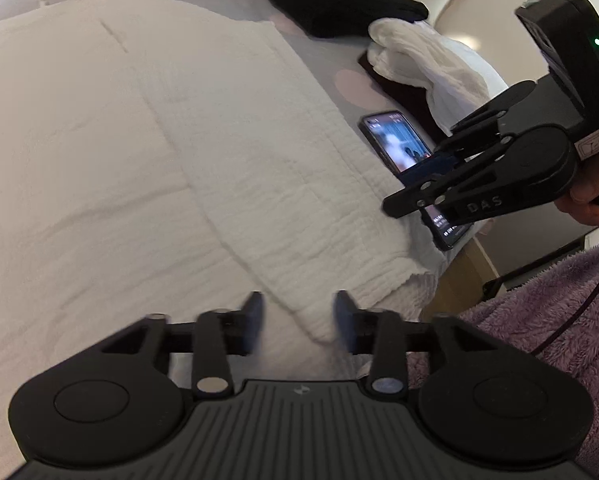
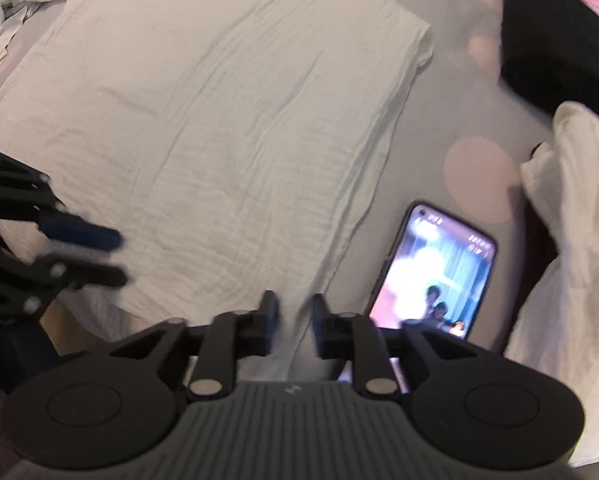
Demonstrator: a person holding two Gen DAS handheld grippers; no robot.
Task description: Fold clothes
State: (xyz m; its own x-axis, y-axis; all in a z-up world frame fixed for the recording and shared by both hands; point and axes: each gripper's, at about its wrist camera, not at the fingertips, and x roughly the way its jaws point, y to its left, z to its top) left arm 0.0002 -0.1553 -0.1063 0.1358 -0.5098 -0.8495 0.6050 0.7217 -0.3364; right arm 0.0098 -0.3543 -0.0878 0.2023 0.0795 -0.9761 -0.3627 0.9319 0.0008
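White garment (image 2: 219, 128) lies flat, phone (image 2: 431, 272) beside its edge; both jaws parted, empty.

Soft indoor light (blurred, fisheye-warped edges)

Phone (image 2: 435, 276) right of garment (image 2: 219, 128); bundle (image 2: 571, 240) seemingly beyond.

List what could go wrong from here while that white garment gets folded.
1. The phone lies right beside the white garment, near the right hand-held gripper; a sweep or fold could knock it or bury it.
2. Both hand-held grippers are open with no cloth pinched; the left hand-held gripper may catch only one layer at the near edge, spoiling the fold.
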